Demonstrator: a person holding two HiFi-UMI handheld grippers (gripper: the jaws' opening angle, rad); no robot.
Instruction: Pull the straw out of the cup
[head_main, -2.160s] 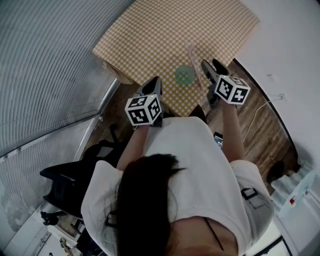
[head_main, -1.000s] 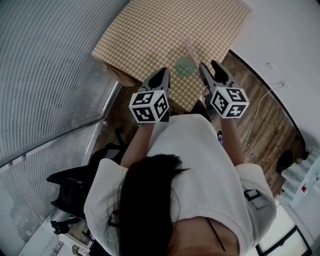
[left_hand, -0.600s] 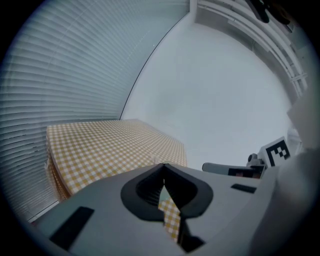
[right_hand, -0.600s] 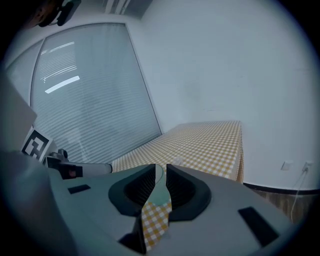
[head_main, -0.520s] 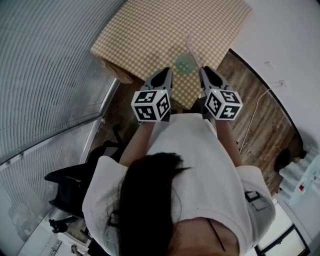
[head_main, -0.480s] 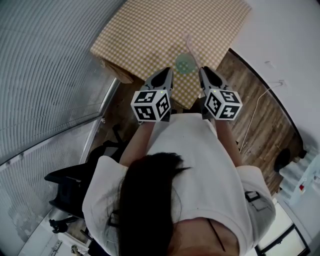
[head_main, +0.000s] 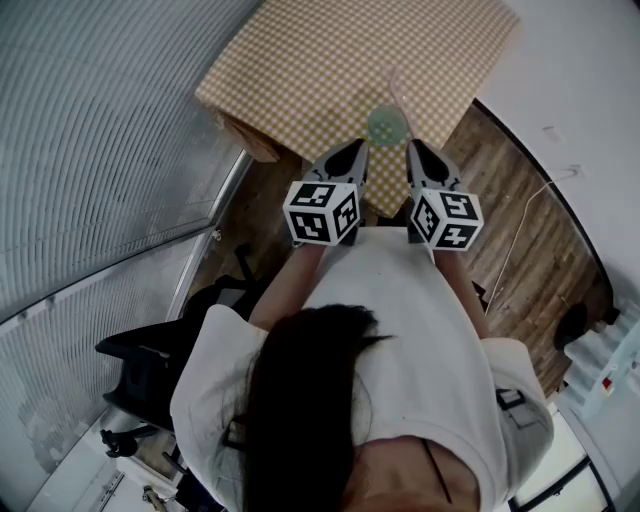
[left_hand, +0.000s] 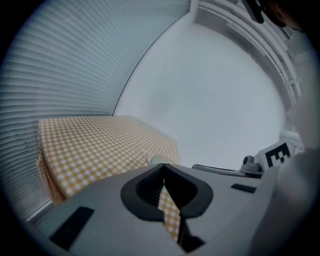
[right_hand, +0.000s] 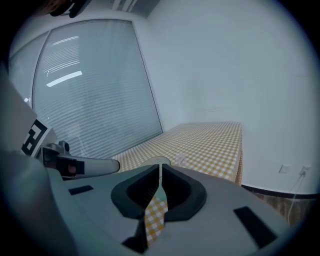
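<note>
Just before the cup (head_main: 387, 125) and its straw (head_main: 396, 86), left gripper (head_main: 357, 146) pressed shut, right gripper (head_main: 415, 148) lately closed, nothing pinched.

Tablecloth (head_main: 340, 70) first: yellow-and-white gingham, small even checks right across. On it, the cup (head_main: 386, 124) reads pale green, and the straw (head_main: 396, 88) a faint, washed-out pink. Over to the left gripper (left_hand: 163, 168): light grey shell, black pads (left_hand: 145, 190), a sliver of that yellow check showing between them. Its marker cube (head_main: 322, 212) is white with bold black square patterns. The person's shirt (head_main: 400, 330) is plain white, the hair (head_main: 300, 400) dark. Floor (head_main: 520, 220): brown wood planks with visible grain. Blinds (head_main: 90, 130): grey, fine horizontal slats. Wall (head_main: 590, 90) white, and the office chair (head_main: 140, 370) black.
</note>
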